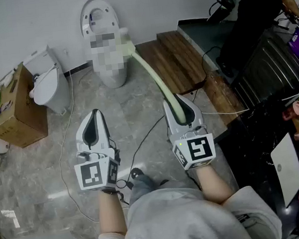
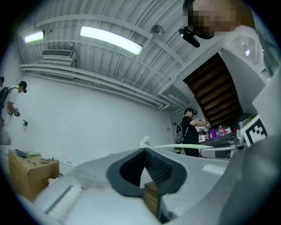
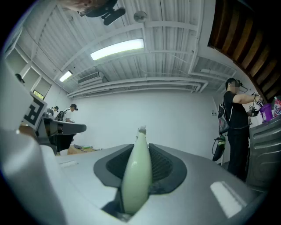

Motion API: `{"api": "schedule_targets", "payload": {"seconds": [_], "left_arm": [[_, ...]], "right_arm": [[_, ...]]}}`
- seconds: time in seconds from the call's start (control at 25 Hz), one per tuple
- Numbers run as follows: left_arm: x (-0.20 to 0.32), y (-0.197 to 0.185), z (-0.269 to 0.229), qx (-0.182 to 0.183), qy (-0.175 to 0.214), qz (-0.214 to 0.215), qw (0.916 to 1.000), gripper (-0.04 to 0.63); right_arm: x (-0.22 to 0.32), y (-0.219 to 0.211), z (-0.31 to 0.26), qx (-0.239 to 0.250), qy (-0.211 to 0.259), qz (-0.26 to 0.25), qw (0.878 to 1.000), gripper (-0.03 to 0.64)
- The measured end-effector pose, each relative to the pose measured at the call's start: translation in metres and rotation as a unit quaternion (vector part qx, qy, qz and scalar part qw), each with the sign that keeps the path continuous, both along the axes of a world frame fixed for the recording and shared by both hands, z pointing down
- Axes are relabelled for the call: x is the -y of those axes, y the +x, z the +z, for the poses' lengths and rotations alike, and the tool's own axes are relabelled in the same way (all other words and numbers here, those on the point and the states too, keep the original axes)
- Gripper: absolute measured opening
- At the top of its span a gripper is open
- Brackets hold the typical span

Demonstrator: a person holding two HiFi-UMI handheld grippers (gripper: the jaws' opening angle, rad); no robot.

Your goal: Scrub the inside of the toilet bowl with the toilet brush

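Toilet brush [image 1: 152,75]: pale green curved handle, running from the right gripper [image 1: 176,107] up and left to the toilet [image 1: 112,75] against the far wall. Brush head sits at the bowl's right edge; a mosaic patch covers the bowl, so cannot tell if the head is inside.

Right gripper view: both jaws clamped on the handle's near end [image 3: 137,176], handle pointing straight out along them.

Left gripper [image 1: 92,120]: held level with the right one, well apart from the brush; jaw tips pressed together, nothing between them.

1 second white toilet [image 1: 48,85] stands left, touching a cardboard box [image 1: 16,111]. Wooden platform [image 1: 177,58] lies right of the toilet
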State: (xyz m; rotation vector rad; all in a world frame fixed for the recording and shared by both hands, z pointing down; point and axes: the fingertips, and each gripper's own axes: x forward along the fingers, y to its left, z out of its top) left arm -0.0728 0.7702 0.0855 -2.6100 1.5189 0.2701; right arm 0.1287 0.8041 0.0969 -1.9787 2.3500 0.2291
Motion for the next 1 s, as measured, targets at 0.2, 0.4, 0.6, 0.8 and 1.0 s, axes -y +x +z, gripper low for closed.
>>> {"api": "schedule_targets", "payload": {"seconds": [0.2, 0.4, 0.6, 0.8, 1.0], "left_arm": [[0.009, 0.004, -0.007, -0.008, -0.003, -0.001, 1.0000, 0.005], [0.023, 0.003, -0.008, -0.008, -0.006, -0.001, 1.0000, 0.005], [0.046, -0.002, -0.008, -0.004, -0.001, 0.004, 1.0000, 0.005], [0.072, -0.007, -0.008, 0.003, 0.000, 0.008, 1.0000, 0.005], [0.105, -0.015, -0.007, 0.012, 0.003, 0.018, 0.9998, 0.005]], "right_arm": [[0.010, 0.001, 0.000, -0.002, 0.002, -0.002, 1.000, 0.100], [0.024, -0.001, -0.001, -0.002, 0.001, 0.000, 1.000, 0.100], [0.046, -0.009, 0.000, -0.004, 0.001, 0.004, 1.000, 0.100], [0.072, -0.016, -0.001, 0.004, 0.003, 0.010, 1.000, 0.101], [0.107, -0.029, -0.003, 0.012, 0.006, 0.010, 1.000, 0.101]]}}
